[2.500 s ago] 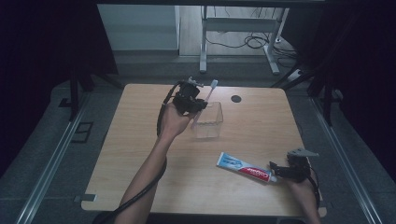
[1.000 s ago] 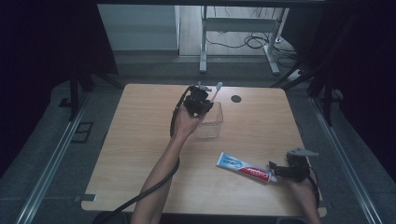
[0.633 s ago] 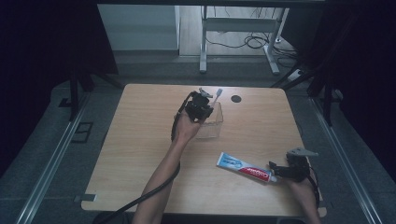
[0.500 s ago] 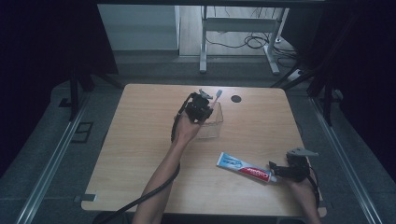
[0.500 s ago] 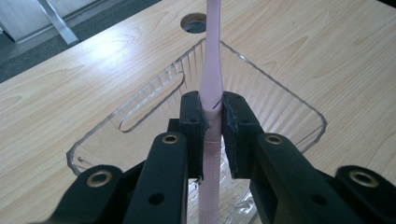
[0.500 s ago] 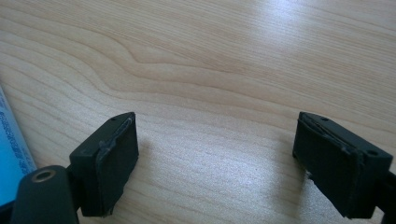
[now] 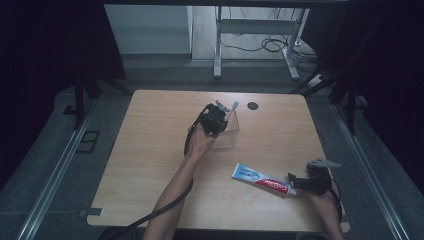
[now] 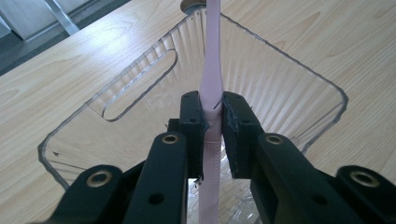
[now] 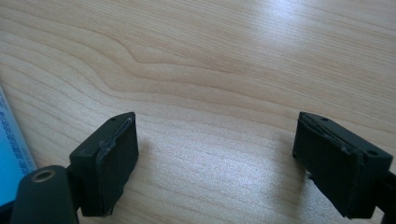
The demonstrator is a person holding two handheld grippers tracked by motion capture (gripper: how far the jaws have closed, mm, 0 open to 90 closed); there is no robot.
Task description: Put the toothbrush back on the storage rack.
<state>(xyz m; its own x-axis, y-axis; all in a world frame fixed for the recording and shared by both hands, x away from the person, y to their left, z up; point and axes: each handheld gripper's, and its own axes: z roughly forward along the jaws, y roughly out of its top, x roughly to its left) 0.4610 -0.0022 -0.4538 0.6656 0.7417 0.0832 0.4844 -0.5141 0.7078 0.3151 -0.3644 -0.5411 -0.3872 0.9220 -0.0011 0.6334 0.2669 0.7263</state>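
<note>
My left gripper [image 7: 216,118] is shut on a pale pink toothbrush [image 7: 233,106], holding it over the near left side of a clear plastic container [image 7: 228,138] at the middle of the table. In the left gripper view the pads [image 8: 193,122] pinch the toothbrush handle [image 8: 211,70], which runs up over the container's ribbed wall [image 8: 261,79]. My right gripper [image 7: 293,182] rests open on the table at the front right, its jaws pointing at the cap end of a blue and red toothpaste tube [image 7: 260,179]. In the right gripper view the tube's blue edge [image 9: 9,149] lies left of the wide-apart jaws [image 9: 215,163].
A small dark round hole [image 7: 253,105] sits in the wooden table [image 7: 150,165] behind the container. The left gripper's cable [image 7: 165,207] trails along the forearm toward the table's front edge. Dark floor and metal rails surround the table.
The left hand has carried the toothbrush to the right and lower, from beside the container's far left corner to over its opening. The right gripper and the toothpaste have stayed put.
</note>
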